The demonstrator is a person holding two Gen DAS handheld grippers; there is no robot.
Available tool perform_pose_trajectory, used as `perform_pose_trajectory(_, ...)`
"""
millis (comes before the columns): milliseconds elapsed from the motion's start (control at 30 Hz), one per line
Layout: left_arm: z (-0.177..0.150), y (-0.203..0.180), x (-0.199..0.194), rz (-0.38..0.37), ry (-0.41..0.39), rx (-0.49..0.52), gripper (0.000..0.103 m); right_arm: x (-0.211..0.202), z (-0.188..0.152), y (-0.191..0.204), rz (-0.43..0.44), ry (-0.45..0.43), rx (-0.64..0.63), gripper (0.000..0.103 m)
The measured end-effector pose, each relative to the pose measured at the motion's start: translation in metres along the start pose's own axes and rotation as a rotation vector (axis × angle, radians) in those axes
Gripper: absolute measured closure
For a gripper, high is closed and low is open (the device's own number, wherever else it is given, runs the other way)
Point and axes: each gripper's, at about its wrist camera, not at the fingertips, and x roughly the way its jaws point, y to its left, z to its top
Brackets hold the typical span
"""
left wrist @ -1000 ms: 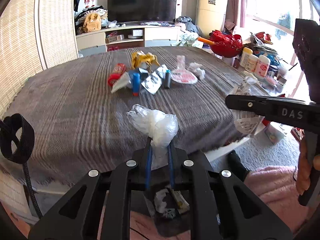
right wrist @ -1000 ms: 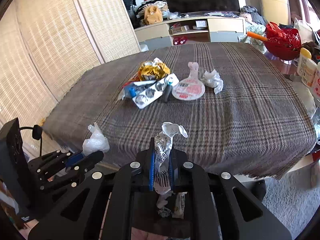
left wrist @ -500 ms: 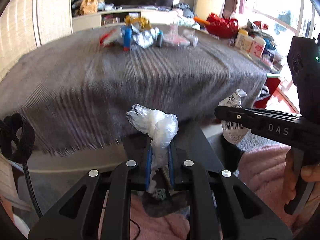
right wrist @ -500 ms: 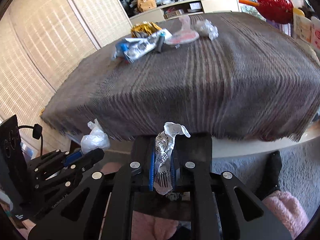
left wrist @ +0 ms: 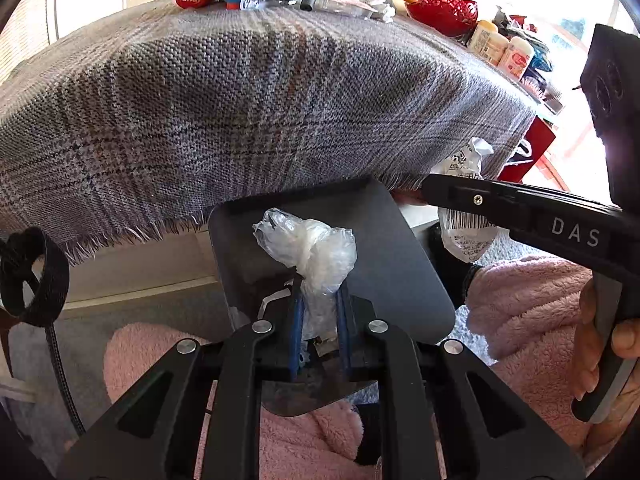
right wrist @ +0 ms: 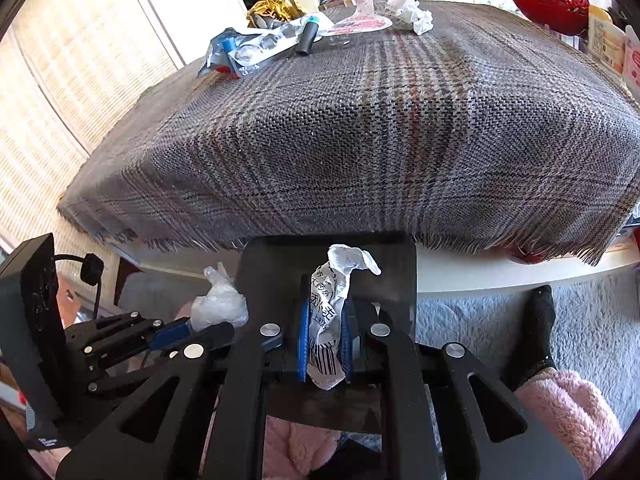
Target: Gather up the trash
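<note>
A crumpled clear plastic bag (left wrist: 312, 240) sticks up from my left gripper (left wrist: 319, 292); its blue pads still touch the bag while the jaws are opening. Right under it stands a dark grey bin (left wrist: 384, 240) at the table's front edge. My right gripper (right wrist: 325, 308) is shut on a printed white paper wrapper (right wrist: 346, 258), above the same bin (right wrist: 272, 272). The left gripper (right wrist: 212, 328) with its bag (right wrist: 218, 304) shows at the lower left there. More trash (right wrist: 276, 40) lies at the far side of the plaid tablecloth (right wrist: 360, 140).
The tablecloth's fringed edge (left wrist: 160, 228) hangs just behind the bin. Pink fluffy legs (left wrist: 532, 304) and a black sock (right wrist: 540, 320) flank the bin on the grey carpet. A red basket (left wrist: 440, 10) and bottles (left wrist: 500, 46) stand at the table's right.
Both grippers have sunk from above the tabletop to below its edge and tilted down. The bin now sits right under both loads. Both pieces stay gripped.
</note>
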Motion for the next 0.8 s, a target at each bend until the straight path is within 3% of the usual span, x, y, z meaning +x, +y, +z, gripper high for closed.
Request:
perform_pose_trajectory(167, 0.002, -0.001, 0.005, 0.026, 0.015, -0.004, 0.078, 0.004, 0.003, -0.003, 0.017, 0.020, 0.033, 0.082)
perform_pose_trajectory(267, 0.003, -0.001, 0.004, 0.030, 0.018, -0.002, 0.073, 0.004, 0.004, -0.004, 0.011, 0.012, 0.035, 0.047)
perform_pose_trajectory(367, 0.004, -0.002, 0.000, 0.035, 0.011, 0.006, 0.063, 0.003, 0.005, -0.004, 0.004, 0.005, 0.037, 0.044)
perform_pose_trajectory(433, 0.004, -0.001, -0.004, 0.047, 0.005, 0.014, 0.053, 0.004, 0.006, -0.007, -0.012, 0.005, 0.050, 0.036)
perform_pose_trajectory(500, 0.003, -0.001, -0.008, 0.054, -0.003, 0.022, 0.041, 0.002, 0.007, -0.007, -0.022, -0.002, 0.054, 0.021)
perform_pose_trajectory(667, 0.005, -0.001, -0.014, 0.047, -0.018, 0.015, 0.036, -0.002, 0.007, -0.013, 0.049, -0.003, 0.070, 0.020)
perform_pose_trajectory(800, 0.004, -0.001, -0.016, 0.048, -0.020, 0.014, 0.035, -0.005, 0.009, -0.017, 0.043, -0.012, 0.077, 0.020)
